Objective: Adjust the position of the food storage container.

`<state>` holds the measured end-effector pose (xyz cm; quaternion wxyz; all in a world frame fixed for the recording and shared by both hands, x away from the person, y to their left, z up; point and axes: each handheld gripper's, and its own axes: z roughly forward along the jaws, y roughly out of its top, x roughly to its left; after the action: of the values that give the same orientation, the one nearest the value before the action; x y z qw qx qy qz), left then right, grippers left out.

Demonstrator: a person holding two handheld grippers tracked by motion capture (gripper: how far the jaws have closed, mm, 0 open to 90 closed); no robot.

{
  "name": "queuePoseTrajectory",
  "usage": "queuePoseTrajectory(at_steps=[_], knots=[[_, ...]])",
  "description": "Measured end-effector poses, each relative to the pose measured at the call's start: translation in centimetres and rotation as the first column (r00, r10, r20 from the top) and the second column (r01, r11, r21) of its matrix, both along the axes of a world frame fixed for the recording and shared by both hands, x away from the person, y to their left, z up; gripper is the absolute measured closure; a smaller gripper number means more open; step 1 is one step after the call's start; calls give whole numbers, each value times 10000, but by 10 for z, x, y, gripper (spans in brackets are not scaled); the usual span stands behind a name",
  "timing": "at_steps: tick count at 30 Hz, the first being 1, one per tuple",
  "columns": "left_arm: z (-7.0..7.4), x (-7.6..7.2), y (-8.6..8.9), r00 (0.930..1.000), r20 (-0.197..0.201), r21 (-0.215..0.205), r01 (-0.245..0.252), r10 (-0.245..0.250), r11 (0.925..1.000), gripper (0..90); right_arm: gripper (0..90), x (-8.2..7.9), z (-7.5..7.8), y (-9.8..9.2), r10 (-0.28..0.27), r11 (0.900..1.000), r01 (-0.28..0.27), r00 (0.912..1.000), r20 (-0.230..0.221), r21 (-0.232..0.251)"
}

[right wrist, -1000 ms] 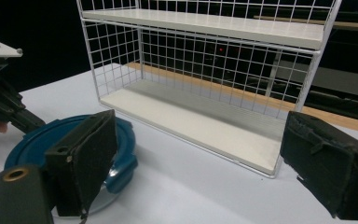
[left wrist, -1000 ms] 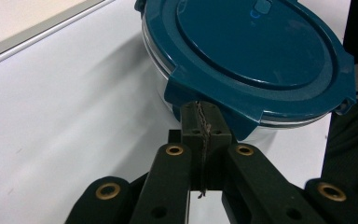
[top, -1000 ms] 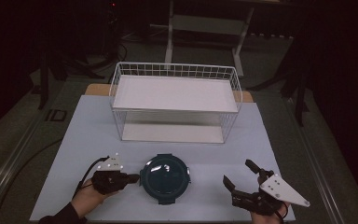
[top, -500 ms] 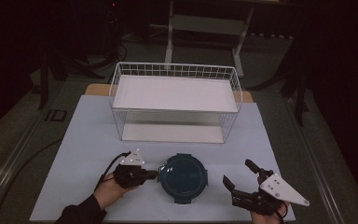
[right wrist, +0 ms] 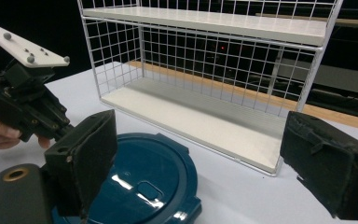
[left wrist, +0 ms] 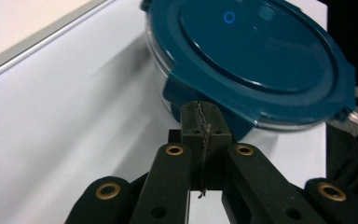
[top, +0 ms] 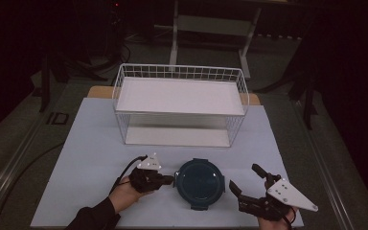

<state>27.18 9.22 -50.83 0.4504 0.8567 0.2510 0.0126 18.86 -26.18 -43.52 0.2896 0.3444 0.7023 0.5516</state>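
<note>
Just ahead of the left tongs [top: 168,179], whose jaws are pressing together with nothing between, the round blue-lidded container [top: 201,182] is sitting, their tips touching its rim tab as if nudging it toward the right tongs [top: 247,180], standing wide apart. Beyond both, the wire rack [top: 179,112] is leaving open tabletop [top: 91,143].

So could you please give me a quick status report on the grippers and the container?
Left gripper shut, tips against container lid edge. Right gripper open, beside container. Wire rack behind, nothing in the way.
</note>
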Motion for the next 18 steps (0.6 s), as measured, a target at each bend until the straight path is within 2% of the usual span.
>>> queuePoseTrajectory(at_steps=[6, 8, 10, 12, 15, 17, 18], knots=[[0, -1, -5, 10000, 33, 43, 27, -27, 10000, 898, 108, 0, 0, 1, 36, 10000, -36, 10000, -6, -55], [1, -1, -4, 9999, -80, -63, 123, -124, 9999, 896, 109, 0, 0, 1, 18, 10000, -18, 10000, -16, -51], [3, -2, -4, 9998, 183, -29, 47, -46, 10000, 870, 109, 0, 0, 0, 45, 10000, -45, 10000, 5, 11], [5, -1, -2, 9999, 164, -127, -23, 25, 9999, 725, 109, 0, 0, -1, 57, 10000, -57, 10000, -3, 75], [12, -1, -2, 10000, 14, -469, -96, 97, 9989, 579, 109, 0, 0, 0, 56, 9999, -56, 10000, -10, 98], [17, -2, -2, 9996, -297, -828, -45, 20, 9966, 401, 109, 0, -1, 1, 62, 10000, -62, 10000, 6, -35], [20, -3, -3, 9994, -353, -1019, -40, 4, 9948, 360, 109, 0, -1, 1, 67, 10000, -67, 10000, 2, -56]])
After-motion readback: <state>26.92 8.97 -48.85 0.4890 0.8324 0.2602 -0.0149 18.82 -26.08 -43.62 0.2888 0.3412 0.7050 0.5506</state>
